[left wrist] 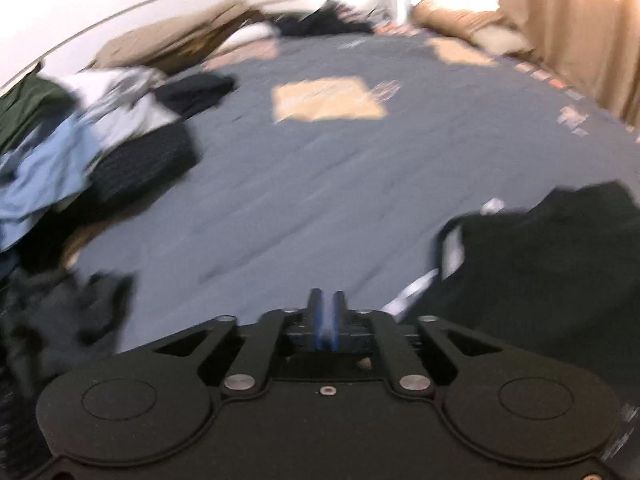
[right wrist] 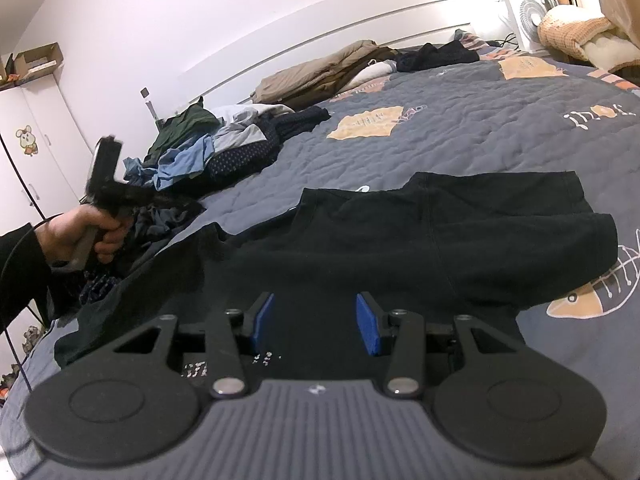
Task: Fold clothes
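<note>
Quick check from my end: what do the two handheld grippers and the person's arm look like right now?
Both grippers are black linkages with blue pads: left gripper, right gripper, whose body is ribbed grey. The left hand wears a black sleeve; a thin black cable trails nearby.

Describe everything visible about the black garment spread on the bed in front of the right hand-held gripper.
The black garment lies spread nearly flat on the grey quilted bedspread, a soft matte knit, probably a T-shirt. One sleeve with a hemmed edge sticks out to the right; creases run across the middle. Its near edge runs under the right hand-held gripper, whose blue pads stand apart above the cloth without pinching it. In the blurred left wrist view it shows as a dark mass at the right.
</note>
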Demonstrator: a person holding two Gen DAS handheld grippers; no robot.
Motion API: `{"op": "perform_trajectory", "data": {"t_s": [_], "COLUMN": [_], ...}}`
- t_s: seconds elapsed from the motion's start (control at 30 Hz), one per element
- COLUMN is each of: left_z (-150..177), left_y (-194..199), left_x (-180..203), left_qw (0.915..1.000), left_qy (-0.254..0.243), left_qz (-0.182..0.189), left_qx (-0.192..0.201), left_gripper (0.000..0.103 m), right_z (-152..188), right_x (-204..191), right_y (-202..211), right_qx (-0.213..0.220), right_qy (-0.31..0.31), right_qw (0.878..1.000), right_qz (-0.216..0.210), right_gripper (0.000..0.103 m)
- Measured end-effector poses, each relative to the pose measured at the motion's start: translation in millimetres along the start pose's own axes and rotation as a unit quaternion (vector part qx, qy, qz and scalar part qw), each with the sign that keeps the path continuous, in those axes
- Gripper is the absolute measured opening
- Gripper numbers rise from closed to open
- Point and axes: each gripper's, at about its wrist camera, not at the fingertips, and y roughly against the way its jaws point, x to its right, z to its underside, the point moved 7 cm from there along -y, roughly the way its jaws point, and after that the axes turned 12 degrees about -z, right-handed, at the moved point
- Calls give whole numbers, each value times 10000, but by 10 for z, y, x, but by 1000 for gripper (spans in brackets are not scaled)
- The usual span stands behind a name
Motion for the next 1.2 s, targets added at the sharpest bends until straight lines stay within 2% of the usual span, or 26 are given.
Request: {"op": "perform_trajectory", "data": {"t_s": [0.03, 0.07, 0.1, 0.2, 0.27, 0.43, 0.47, 0.53, 0.6, 0.73, 0.87, 0.97, 1.07, 1.1, 1.13, 1.2], "left_z": [-54, -108, -158, -250, -324, -291, -259, -203, -221, -381, -450, -419, -442, -459, -478, -477], "left_y": [-33, -64, -103, -334, -526, -836, -872, -934, -929, -903, -960, -1054, -946, -853, -719, -411], "left_x": [137, 273, 414, 785, 960, 1137, 1154, 1181, 1170, 1077, 1121, 1128, 1045, 996, 933, 838], "left_qw": [9999, 9995, 9990, 9983, 9986, 9985, 9981, 9973, 9980, 9995, 9990, 9997, 9992, 9984, 9974, 9958], "left_qy": [4, 9, -16, -183, -244, -342, -424, -549, -415, -64, -49, 48, 276, 393, 499, 594], "left_qz": [147, 294, 416, 518, 454, 400, 395, 396, 442, 152, -161, -129, -166, -193, -199, -101], "left_qx": [57, 114, 183, 184, 129, -170, -218, -288, -174, 272, 422, 206, 244, 345, 487, 697], "left_gripper": [32, 48, 53, 53, 53, 51, 46, 22, 15, 12, 12, 14, 26, 37, 43, 45], "right_z": [-4, -8, -11, -10, -8, -3, -2, 6, 13, 11, 2, -7, -23, -30, -35, -46], "right_x": [-11, -21, -32, -37, -38, -38, -37, -41, -48, -86, -92, -83, -95, -94, -90, -81], "right_y": [4, 9, 13, 11, 10, 8, 8, 5, -1, 10, 22, 30, 31, 33, 34, 36], "right_qx": [9, 18, 27, 22, 13, -4, -2, -17, -38, -28, 0, 11, 18, 21, 24, 28], "right_qy": [4, 7, 11, 0, -5, -17, -20, -35, -38, 10, 6, -9, 24, 34, 28, 9], "right_qw": [10000, 10000, 10000, 10000, 10000, 9999, 9999, 9999, 9998, 9997, 9997, 9998, 9998, 9998, 9998, 9997], "right_qz": [-18, -37, -55, -75, -85, -116, -128, -153, -173, -233, -239, -221, -220, -219, -220, -224], "right_gripper": [44, 44, 44, 44, 44, 44, 44, 44, 44, 44, 44, 44, 44, 44, 44, 44]}}
